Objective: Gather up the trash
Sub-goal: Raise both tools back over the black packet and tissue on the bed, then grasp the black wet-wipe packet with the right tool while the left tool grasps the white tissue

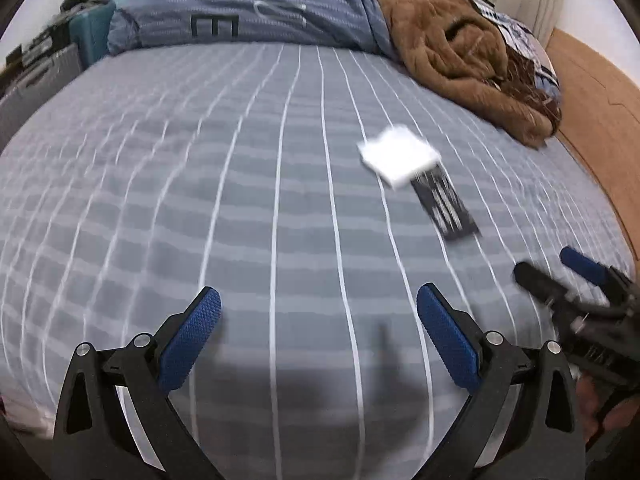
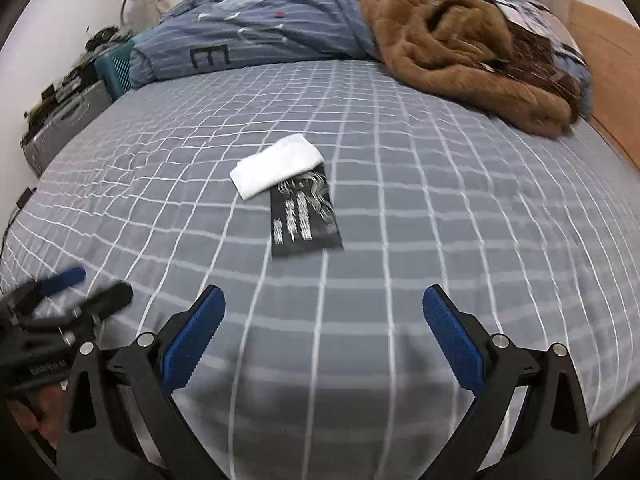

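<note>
- Both grippers, left gripper (image 1: 318,312) and right gripper (image 2: 324,312), hover over the checked bedsheet (image 2: 440,220) with fingers wide apart, holding nothing.
- The 2 trash pieces lie mid-bed: a black wrapper (image 2: 306,220) with a white tissue (image 2: 278,170) overlapping its far end.
- Pinching low could snag the sheet, or the flat wrapper could slip free.
- The brown blanket (image 2: 460,52) lies well beyond.

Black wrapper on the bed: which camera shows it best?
Right wrist view: the black wrapper lies near centre, its white print fairly sharp, its far end touching the white tissue. In the left wrist view it sits off to the right, smeared by motion blur.
</note>
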